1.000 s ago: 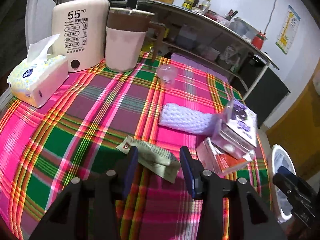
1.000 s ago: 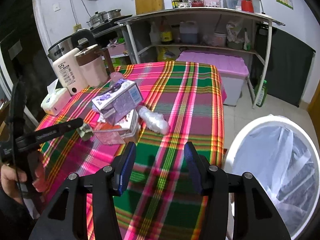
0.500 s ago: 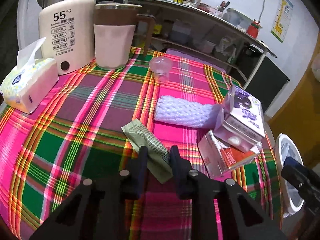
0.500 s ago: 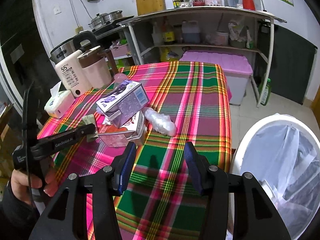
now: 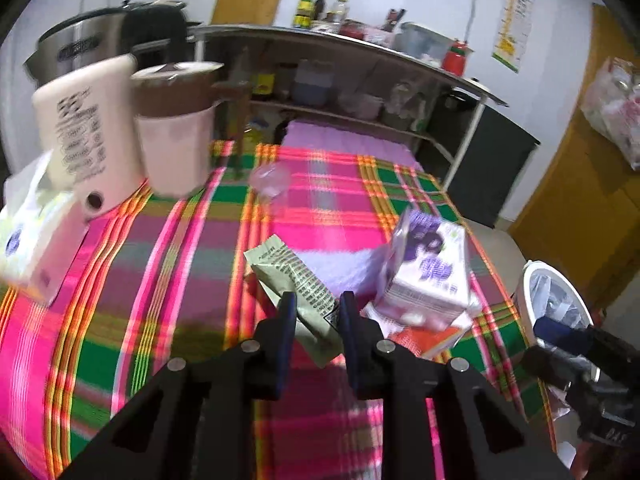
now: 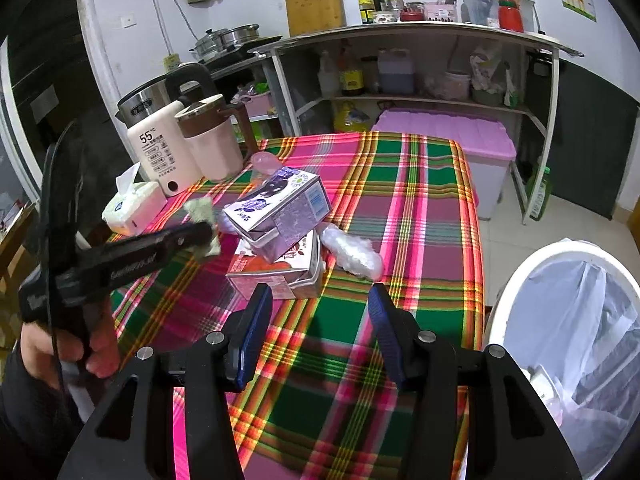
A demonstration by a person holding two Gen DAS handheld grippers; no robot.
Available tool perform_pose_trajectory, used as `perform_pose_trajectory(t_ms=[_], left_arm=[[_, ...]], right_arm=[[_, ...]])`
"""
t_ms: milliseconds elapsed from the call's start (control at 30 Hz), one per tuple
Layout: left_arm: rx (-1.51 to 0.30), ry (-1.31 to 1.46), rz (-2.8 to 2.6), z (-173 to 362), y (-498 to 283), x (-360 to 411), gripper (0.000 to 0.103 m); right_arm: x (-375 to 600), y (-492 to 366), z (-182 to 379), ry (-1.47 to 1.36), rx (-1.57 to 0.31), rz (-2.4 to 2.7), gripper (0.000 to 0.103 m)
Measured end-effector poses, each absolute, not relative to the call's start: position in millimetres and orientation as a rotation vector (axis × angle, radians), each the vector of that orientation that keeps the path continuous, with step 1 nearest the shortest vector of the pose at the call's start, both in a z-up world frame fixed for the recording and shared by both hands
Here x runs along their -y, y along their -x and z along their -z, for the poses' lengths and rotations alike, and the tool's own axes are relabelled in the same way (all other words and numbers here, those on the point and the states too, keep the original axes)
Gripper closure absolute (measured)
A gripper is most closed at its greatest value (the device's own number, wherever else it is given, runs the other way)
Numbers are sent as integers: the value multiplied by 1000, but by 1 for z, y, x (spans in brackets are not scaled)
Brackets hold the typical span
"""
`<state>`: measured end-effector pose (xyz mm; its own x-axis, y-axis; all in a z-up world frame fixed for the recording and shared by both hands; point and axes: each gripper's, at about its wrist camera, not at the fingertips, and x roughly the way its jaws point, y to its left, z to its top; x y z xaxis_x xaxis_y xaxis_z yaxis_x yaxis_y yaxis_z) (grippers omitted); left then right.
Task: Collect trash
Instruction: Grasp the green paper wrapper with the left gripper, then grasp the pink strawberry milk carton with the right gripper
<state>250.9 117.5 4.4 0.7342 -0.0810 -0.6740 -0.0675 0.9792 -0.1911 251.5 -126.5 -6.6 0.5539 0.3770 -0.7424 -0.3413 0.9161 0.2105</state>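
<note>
My left gripper [image 5: 317, 312] is shut on a pale green printed wrapper [image 5: 296, 280] and holds it lifted above the plaid tablecloth; it also shows in the right wrist view [image 6: 202, 216]. A purple carton [image 5: 430, 276] lies on a red-and-white carton [image 6: 276, 272]. A crumpled clear plastic wrap [image 6: 352, 252] lies beside them. My right gripper [image 6: 320, 320] is open and empty above the table's near edge. A white bin with a clear liner [image 6: 568, 340] stands to the right of the table.
A white kettle [image 6: 160, 156], a pink jug [image 6: 212, 140], a tissue box [image 6: 132, 204] and a small clear cup [image 6: 266, 162] stand at the table's far left. A shelf unit and a purple-lidded box [image 6: 444, 136] are behind the table.
My left gripper closed on the green wrapper and has lifted it off the cloth, swinging towards the right. My right gripper stayed open and shifted slightly.
</note>
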Motion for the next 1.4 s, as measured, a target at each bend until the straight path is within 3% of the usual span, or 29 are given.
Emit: perform_pose_trajectory(t_ms=[500, 1000, 1400], left_arm=[[-742, 126, 263, -13, -246, -79, 80], [-701, 195, 123, -12, -210, -125, 80], [-706, 244, 74, -1, -194, -152, 80]], right_arm=[[143, -256, 5, -67, -879, -372, 52], [115, -276, -3, -21, -852, -394, 51], [88, -298, 35, -51, -995, -505, 51]])
